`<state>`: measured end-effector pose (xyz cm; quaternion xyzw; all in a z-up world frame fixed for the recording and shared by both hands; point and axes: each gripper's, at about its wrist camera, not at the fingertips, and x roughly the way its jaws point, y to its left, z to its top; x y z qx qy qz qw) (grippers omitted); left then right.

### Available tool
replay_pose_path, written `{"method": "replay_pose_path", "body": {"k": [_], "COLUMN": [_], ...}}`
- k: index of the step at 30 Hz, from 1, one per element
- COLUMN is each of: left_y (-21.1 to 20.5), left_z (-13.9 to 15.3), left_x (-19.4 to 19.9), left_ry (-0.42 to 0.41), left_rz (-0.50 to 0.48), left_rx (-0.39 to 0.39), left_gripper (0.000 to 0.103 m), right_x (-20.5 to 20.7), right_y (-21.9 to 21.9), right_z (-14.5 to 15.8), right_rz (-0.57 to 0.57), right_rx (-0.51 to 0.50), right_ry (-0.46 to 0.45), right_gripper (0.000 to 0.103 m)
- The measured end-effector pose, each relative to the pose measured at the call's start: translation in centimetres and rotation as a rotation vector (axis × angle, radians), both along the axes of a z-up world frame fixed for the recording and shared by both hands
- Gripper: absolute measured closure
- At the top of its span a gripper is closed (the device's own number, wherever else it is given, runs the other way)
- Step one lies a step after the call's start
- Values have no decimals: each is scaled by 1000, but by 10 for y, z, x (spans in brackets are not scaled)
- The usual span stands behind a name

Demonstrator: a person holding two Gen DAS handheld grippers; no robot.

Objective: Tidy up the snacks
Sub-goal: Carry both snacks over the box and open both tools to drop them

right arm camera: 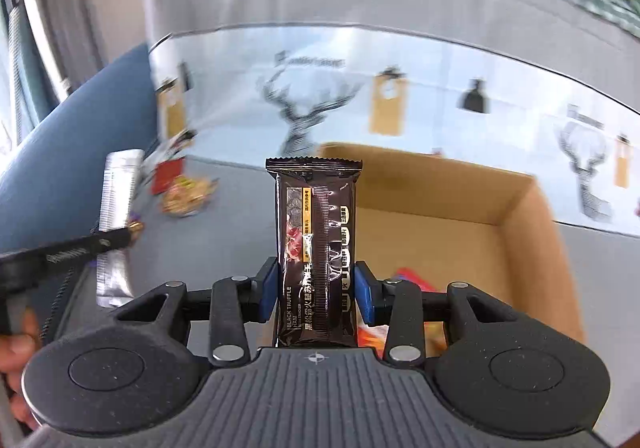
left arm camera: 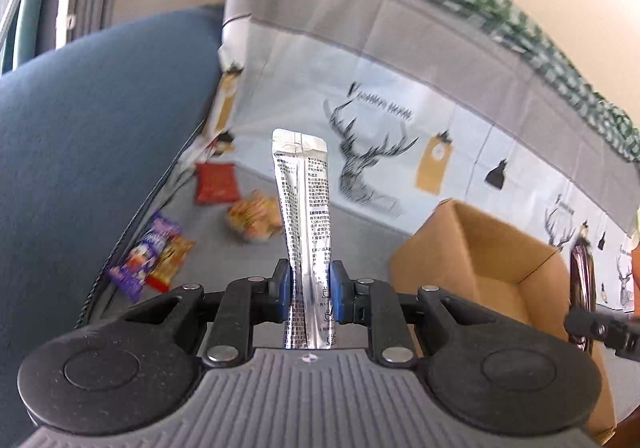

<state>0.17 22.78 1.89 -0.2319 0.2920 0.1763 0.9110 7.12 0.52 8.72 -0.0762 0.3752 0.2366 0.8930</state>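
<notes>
While the left gripper [left arm camera: 310,288] clamps a silver sachet [left arm camera: 302,207] w/ small Chinese print, upright above the sofa seat, the right gripper [right arm camera: 316,288] grips a dark pack [right arm camera: 316,248] marked "BLACK TRUFFLE HAM", held over the cardboard box [right arm camera: 532,207]

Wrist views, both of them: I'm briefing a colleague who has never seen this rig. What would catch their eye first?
Each gripper grips a packet upright, dead centre of its own view: the left gripper pinches a silver sachet, the right gripper a dark cracker pack. Next comes the open cardboard box on the right, with bright wrappers inside, and loose snacks on the grey surface to the left.
</notes>
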Motion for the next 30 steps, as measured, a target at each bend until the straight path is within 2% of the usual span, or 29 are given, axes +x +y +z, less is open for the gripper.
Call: {"method": "replay_pose_path", "body": {"k": [8,11,14,17,27,30], "left_y": [-35,-47,-59,-67,-93,-106], "left_z": [19,24,27,25,28,24], "left_x": [12,17,21,25,15,20], "left_ry": [-73,-91,-107,-111,-167,-157], "left_rz": [-47,-72,-87,-93,-70,-109], "left_rx": [49,73,98,112,78,72], "left_gripper": [81,81,81,81,81,81], "right_x": [-3,-5,-4,1,6,6], "right_y": [-84,-105,-113,-115,-116,-117], "right_z": [-31,-41,-41,-48,-50,-52], "right_rz": [-148,-181,-172,-174,-189,-192], "right_rx": [49,111,142,138,155,155], "right_ry": [-104,-101,-143,-141,-146,-141], "right_gripper": [62,62,62,62,62,62]}}
